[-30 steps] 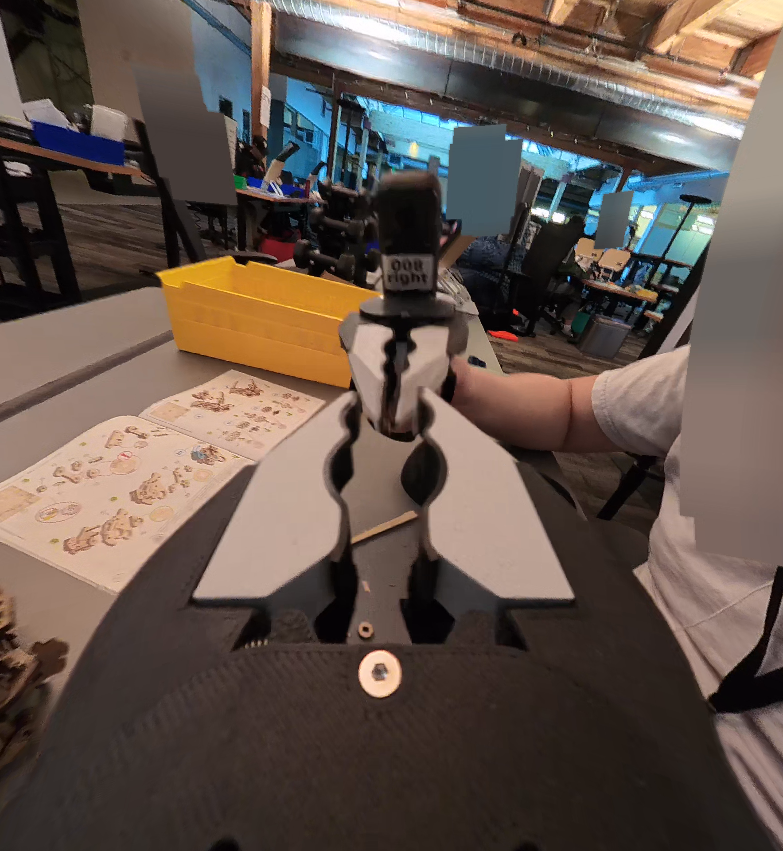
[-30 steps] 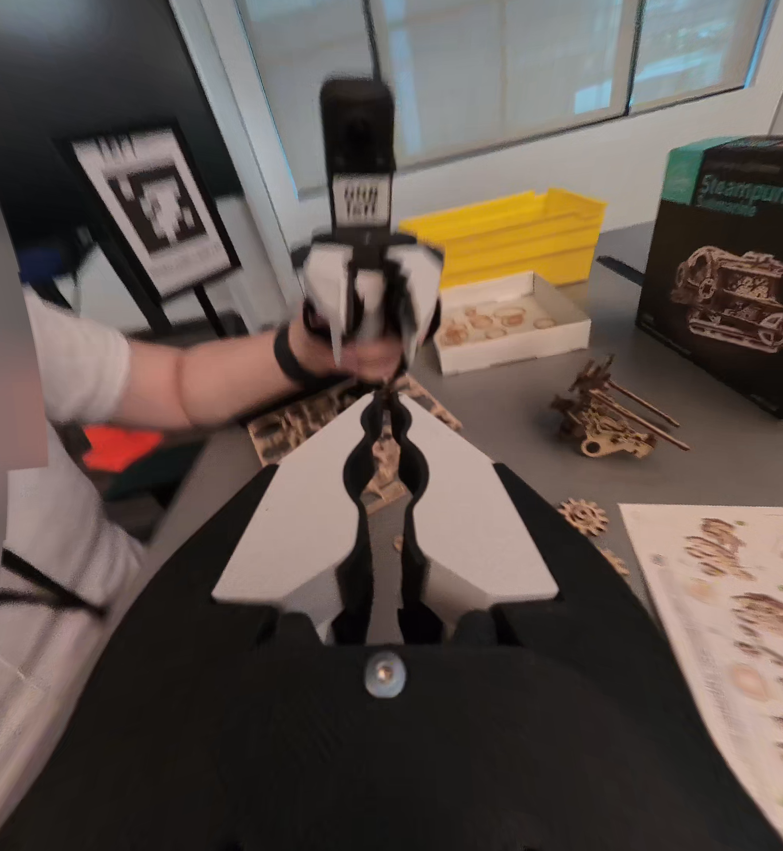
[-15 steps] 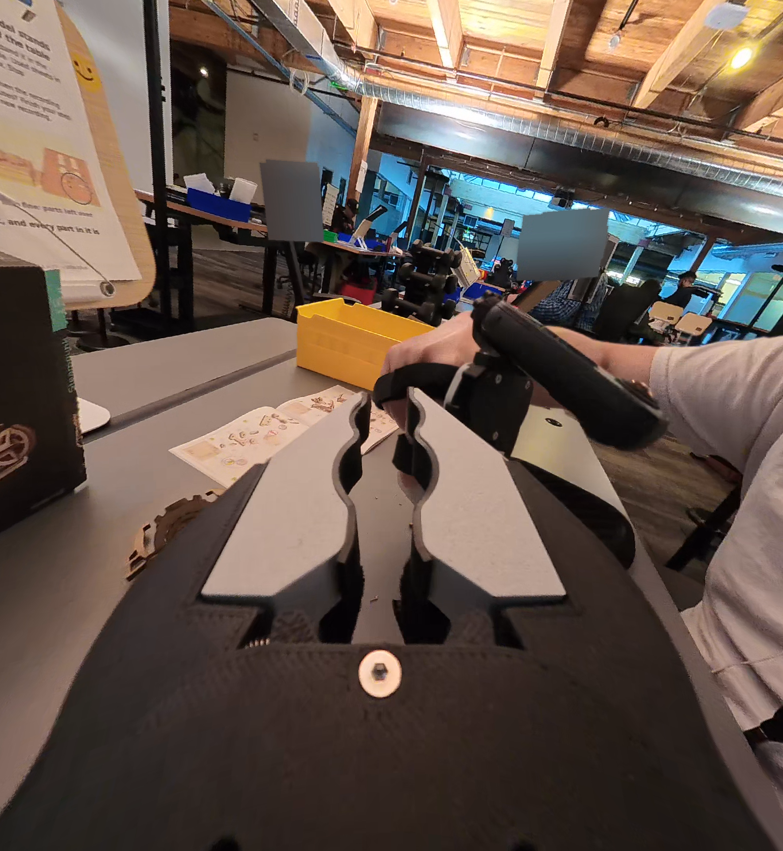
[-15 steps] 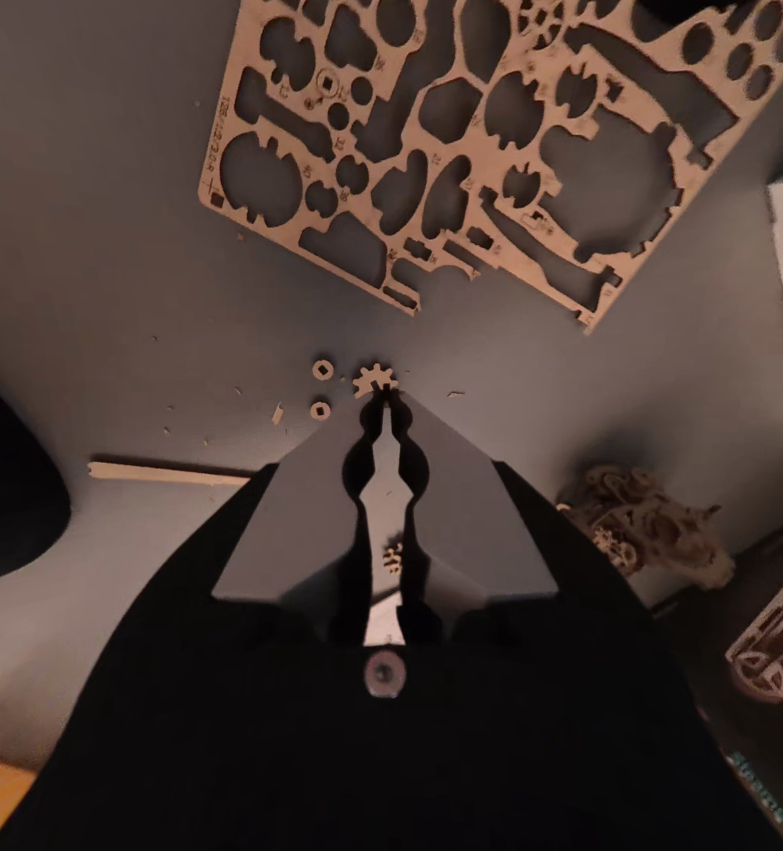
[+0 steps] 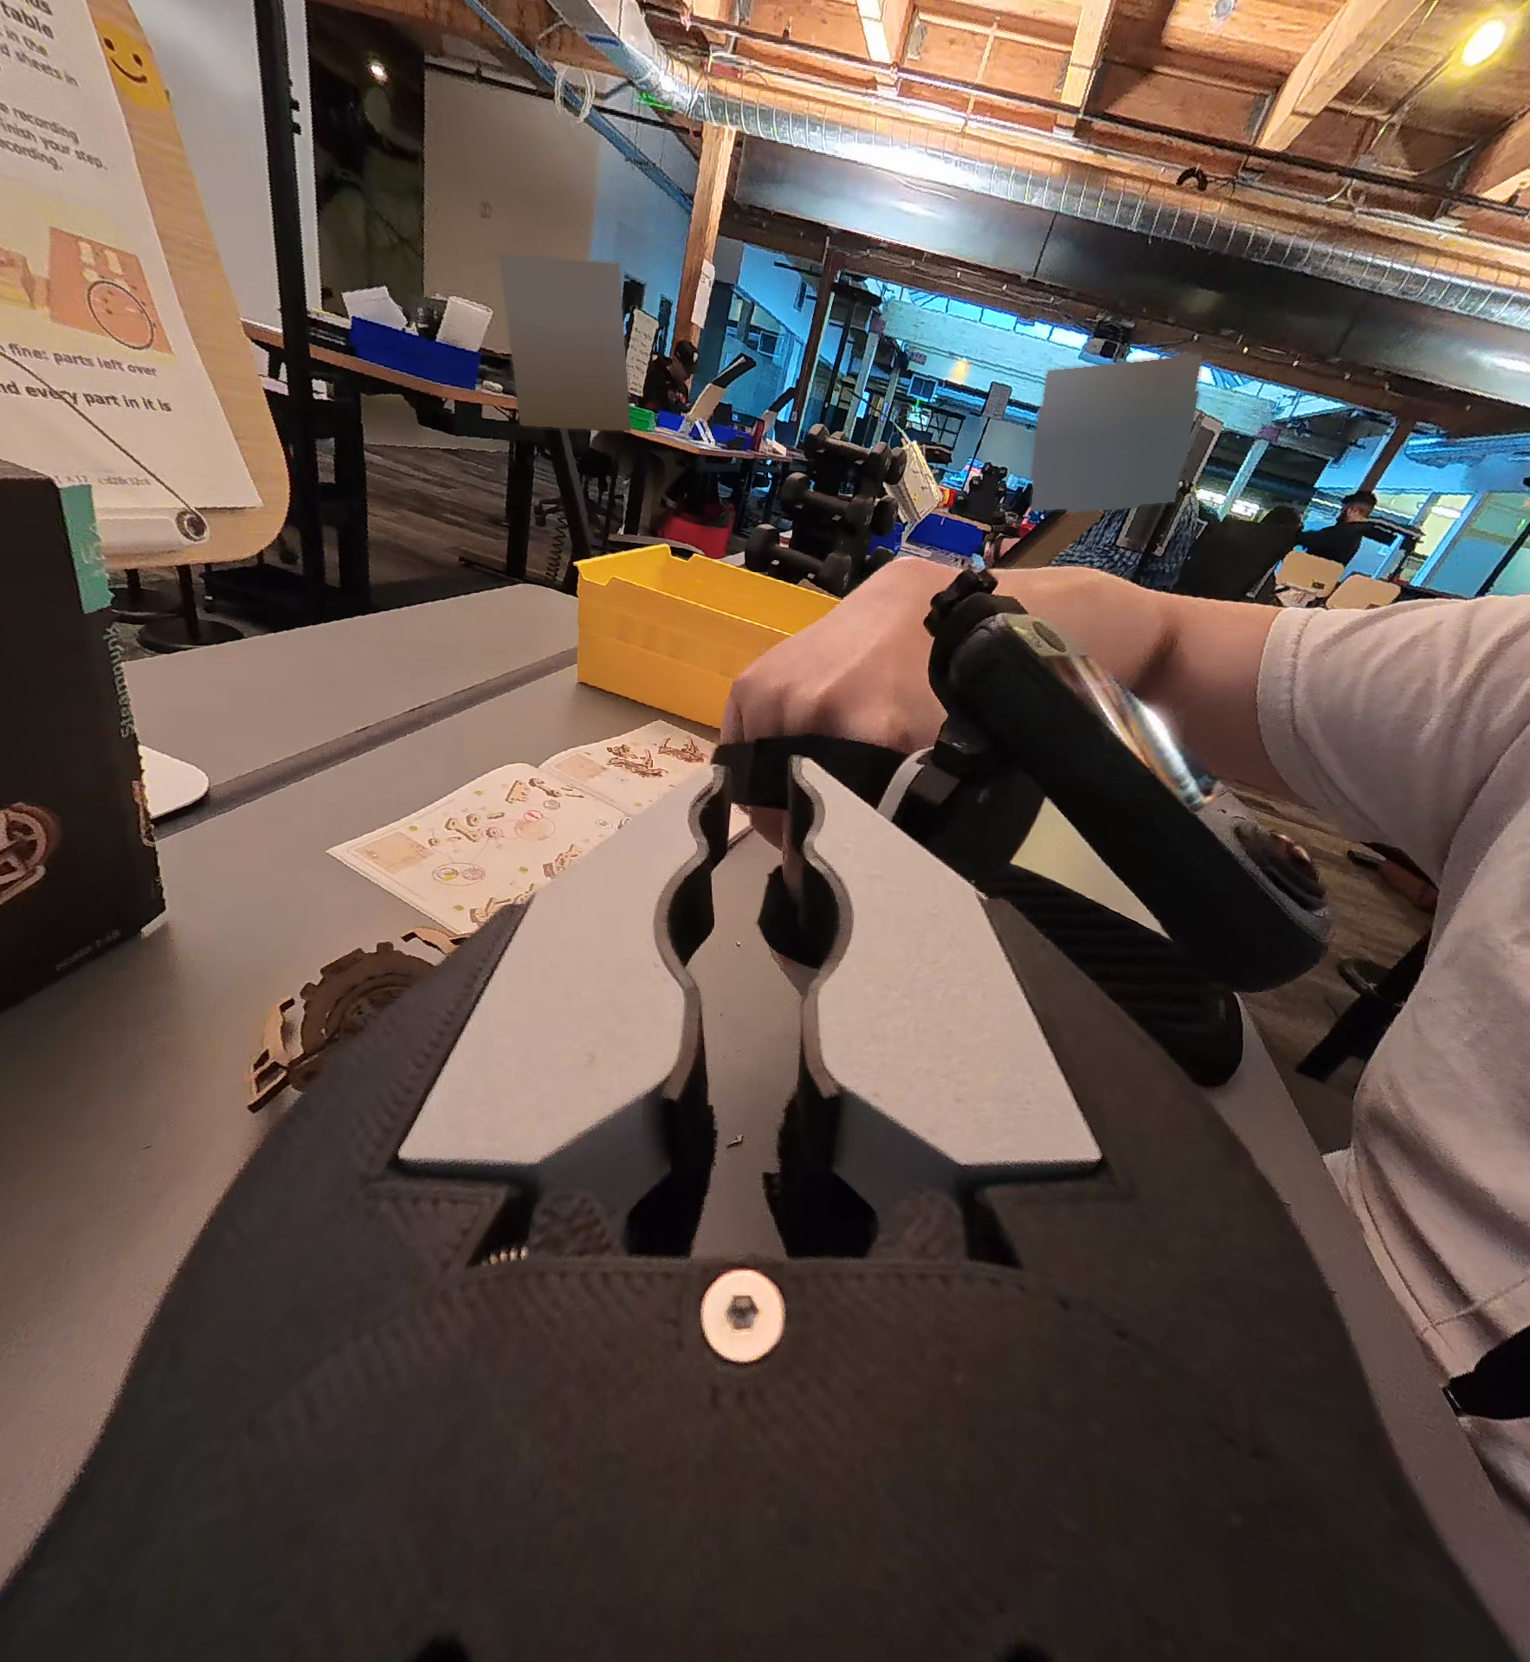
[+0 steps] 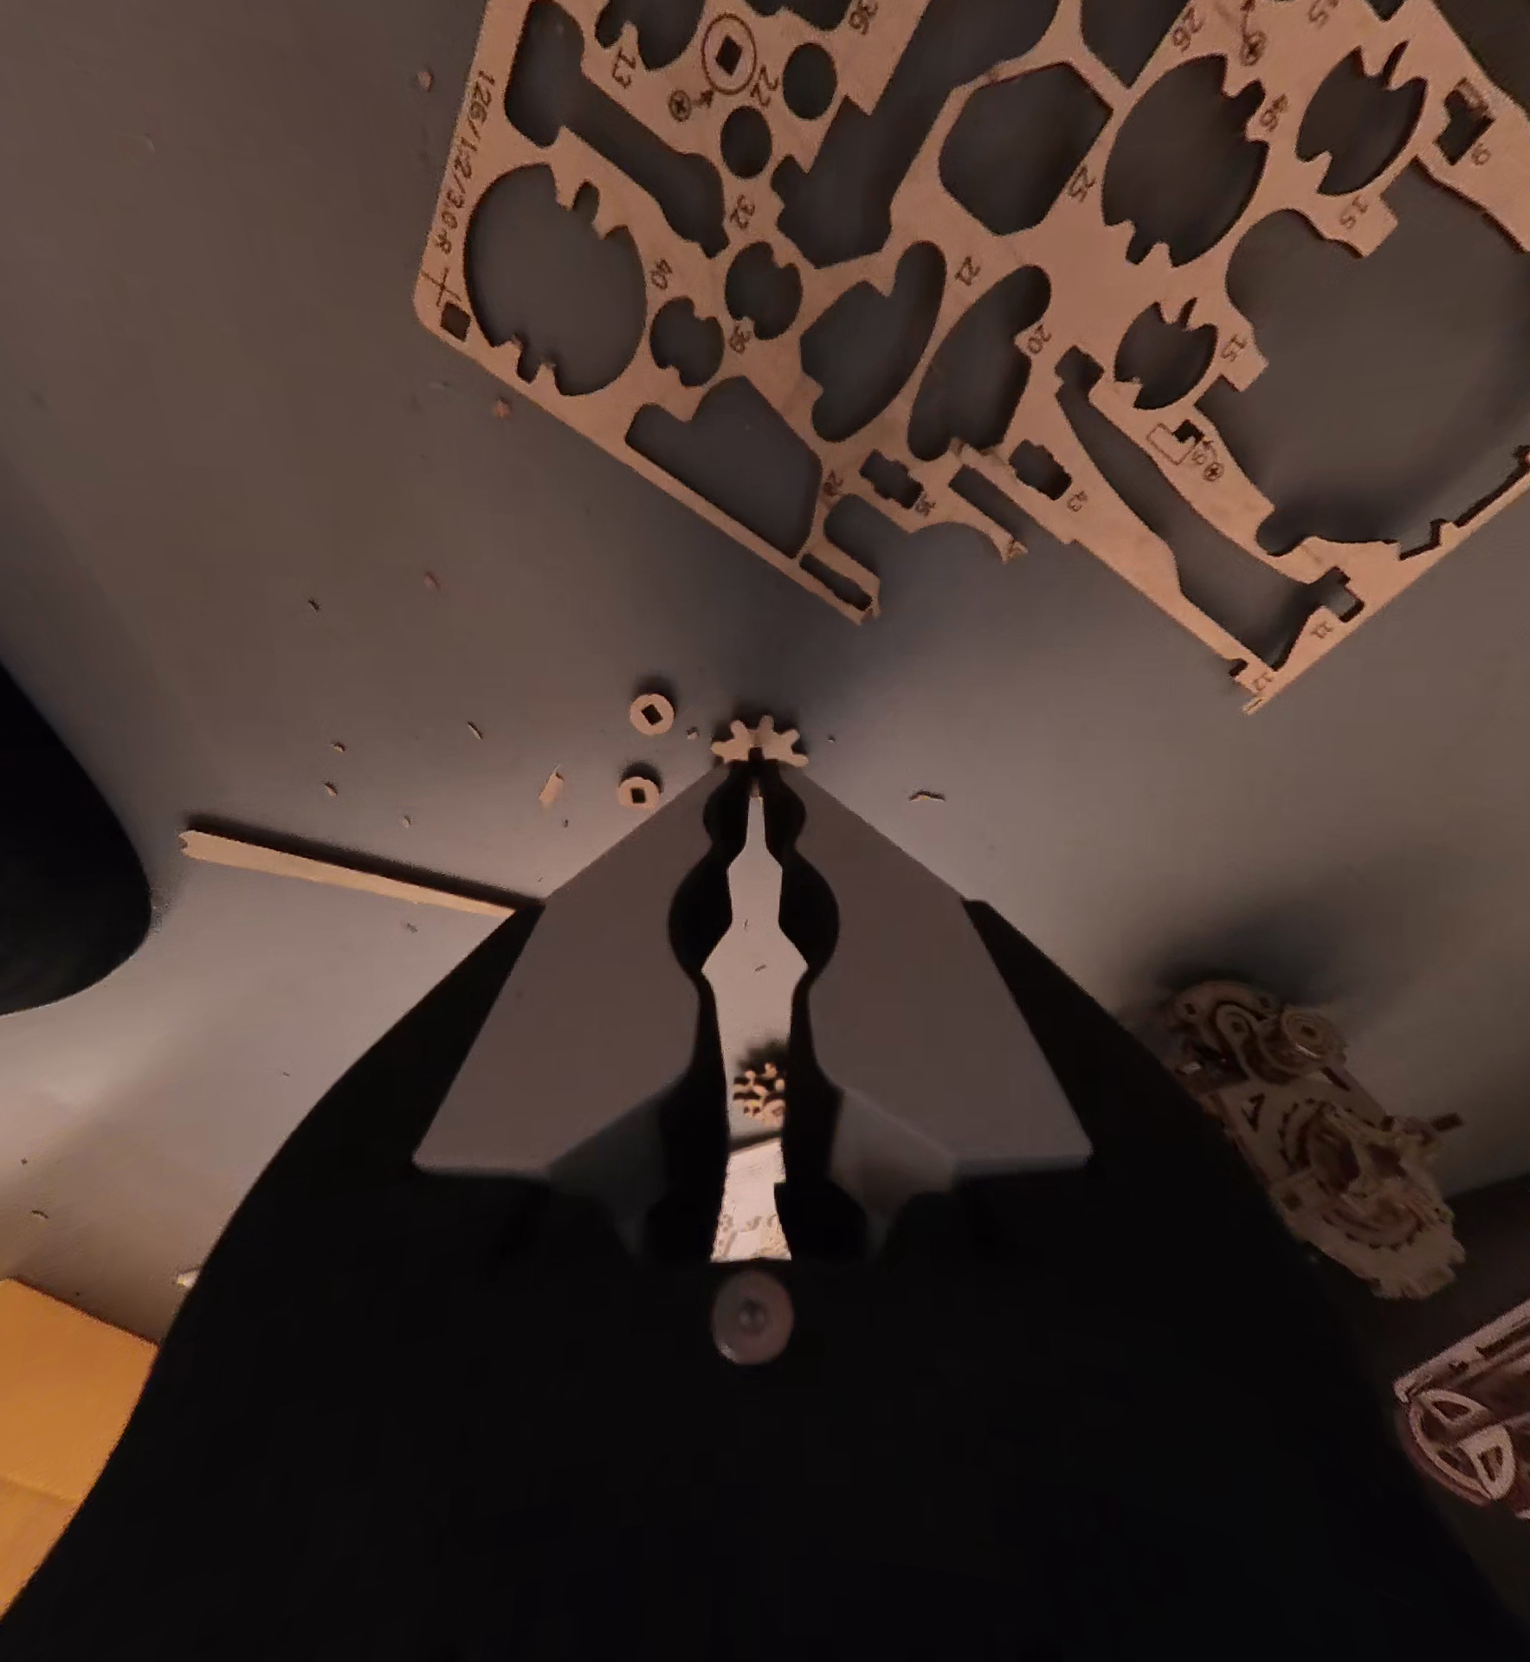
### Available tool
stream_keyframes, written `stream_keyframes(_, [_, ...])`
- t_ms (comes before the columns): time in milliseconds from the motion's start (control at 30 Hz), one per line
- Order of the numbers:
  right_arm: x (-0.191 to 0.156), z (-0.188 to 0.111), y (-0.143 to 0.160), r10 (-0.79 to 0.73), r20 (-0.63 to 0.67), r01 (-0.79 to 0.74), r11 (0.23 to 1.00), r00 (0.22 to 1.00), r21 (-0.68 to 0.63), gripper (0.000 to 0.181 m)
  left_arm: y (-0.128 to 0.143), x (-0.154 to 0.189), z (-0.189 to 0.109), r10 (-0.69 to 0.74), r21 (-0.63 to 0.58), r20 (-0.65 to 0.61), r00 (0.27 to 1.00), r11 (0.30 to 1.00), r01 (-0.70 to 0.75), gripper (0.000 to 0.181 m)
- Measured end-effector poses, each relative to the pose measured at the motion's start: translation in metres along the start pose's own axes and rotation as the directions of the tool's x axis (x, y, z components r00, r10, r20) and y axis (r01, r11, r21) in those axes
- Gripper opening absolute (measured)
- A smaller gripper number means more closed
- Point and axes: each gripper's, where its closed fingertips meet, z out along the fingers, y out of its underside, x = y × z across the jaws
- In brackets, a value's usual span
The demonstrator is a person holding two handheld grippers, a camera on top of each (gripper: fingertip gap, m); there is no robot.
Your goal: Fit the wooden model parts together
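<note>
Pinching a small pale wooden toothed gear [image 6: 759,745] at centre frame, my right gripper [image 6: 754,784] closed narrowly on its edge; my left gripper [image 5: 754,791] waited, parted and empty.

Open-plan workshop: rows of desks [image 5: 437,382], exposed ducting [image 5: 1013,171]

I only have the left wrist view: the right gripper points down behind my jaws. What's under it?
Observer: The right gripper has its jaws nearly closed, tips at a small gear on the table; pinched or not, I cannot tell.
Reviewer: Anything else near it?
Observer: Two small rings lie just left of the gear in that view, apart from it.
Reviewer: And the parts sheet?
Observer: A wooden sheet lies beyond the gear, most cutouts empty.
</note>
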Motion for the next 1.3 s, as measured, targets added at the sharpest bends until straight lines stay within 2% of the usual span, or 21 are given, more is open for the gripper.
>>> stream_keyframes(200, [-0.003, 0.002, 0.004, 0.01, 0.007, -0.01, 0.999, 1.0, -0.032, 0.003, -0.002, 0.001, -0.001, 0.003, 0.009, -0.001, 1.0, 1.0, -0.003, 0.01])
stream_keyframes(400, [-0.01, 0.002, 0.01, 0.135, 0.041, -0.132, 0.988, 0.99, -0.083, 0.003, -0.003, 0.001, -0.002, 0.004, 0.017, -0.002, 1.0, 1.0, -0.004, 0.009])
stream_keyframes(533, [-0.013, 0.002, 0.01, -0.006, 0.03, 0.008, 0.998, 1.0, -0.069, 0.003, -0.003, 0.003, -0.001, 0.008, 0.014, -0.008, 1.0, 1.0, -0.008, 0.01])
stream_keyframes(933, [-0.019, 0.001, 0.017, -0.173, 0.03, 0.175, 0.982, 0.984, -0.067, 0.003, -0.005, 0.003, -0.003, 0.002, 0.024, -0.016, 1.0, 1.0, -0.002, 0.01])
stream_keyframes(1300, [-0.018, 0.002, 0.014, -0.317, 0.021, 0.316, 0.934, 0.948, -0.164, 0.003, -0.003, 0.004, -0.002, -0.005, 0.018, -0.025, 1.0, 1.0, 0.005, 0.01])
